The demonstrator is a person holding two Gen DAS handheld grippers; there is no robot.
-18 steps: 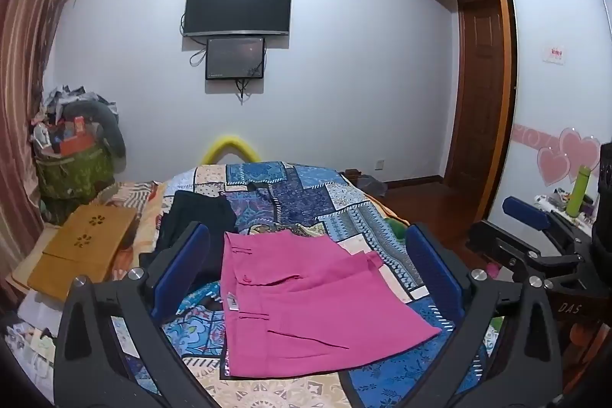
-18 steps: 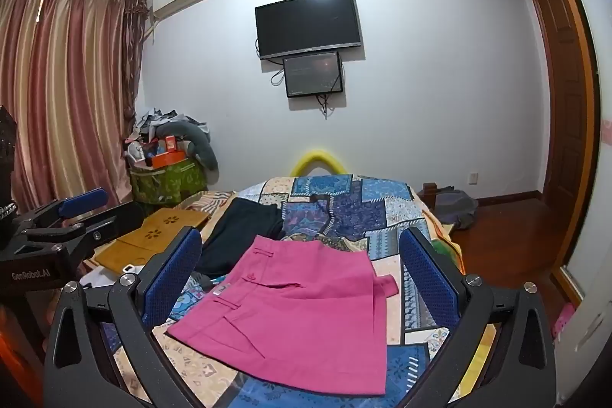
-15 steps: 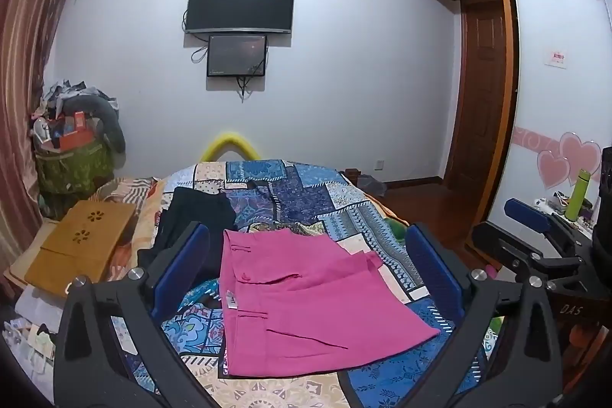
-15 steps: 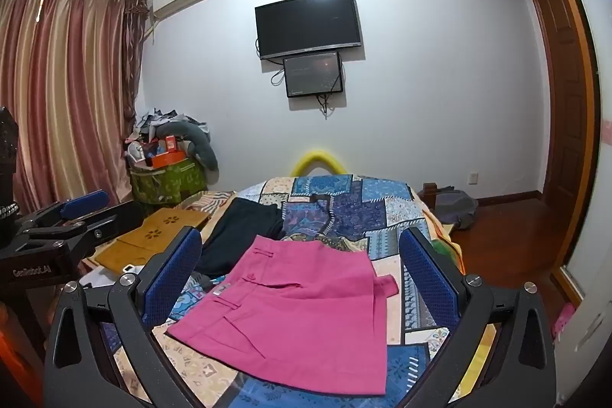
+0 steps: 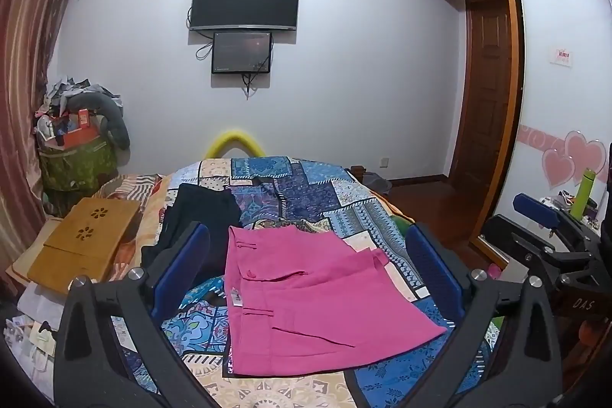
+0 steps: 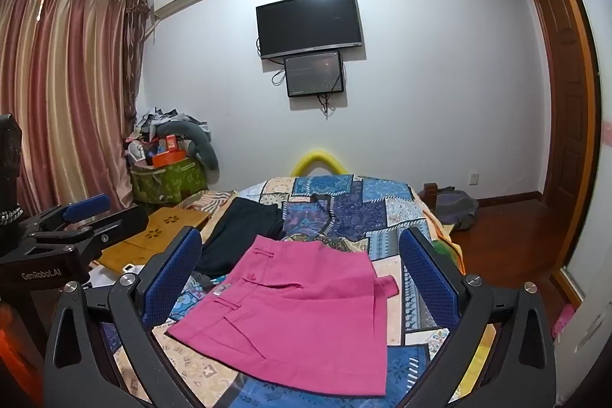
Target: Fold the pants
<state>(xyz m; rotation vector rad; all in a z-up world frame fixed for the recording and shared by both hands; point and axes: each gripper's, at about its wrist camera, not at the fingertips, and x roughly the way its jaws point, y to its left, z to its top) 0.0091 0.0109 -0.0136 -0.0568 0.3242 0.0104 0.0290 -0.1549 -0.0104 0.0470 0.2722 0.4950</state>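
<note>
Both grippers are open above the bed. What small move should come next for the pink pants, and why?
Probably lower the left gripper toward the waistband edge of the pink pants. They lie flat on the patchwork bedspread, and both it and the right gripper are open and empty.

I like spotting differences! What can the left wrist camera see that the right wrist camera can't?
Only the left wrist view shows the pink heart stickers and a green bottle. Only the right wrist view shows the wide striped curtains and a grey backpack on the floor. Both show the pink pants, the dark garment, the patchwork bedspread and the TV.
</note>
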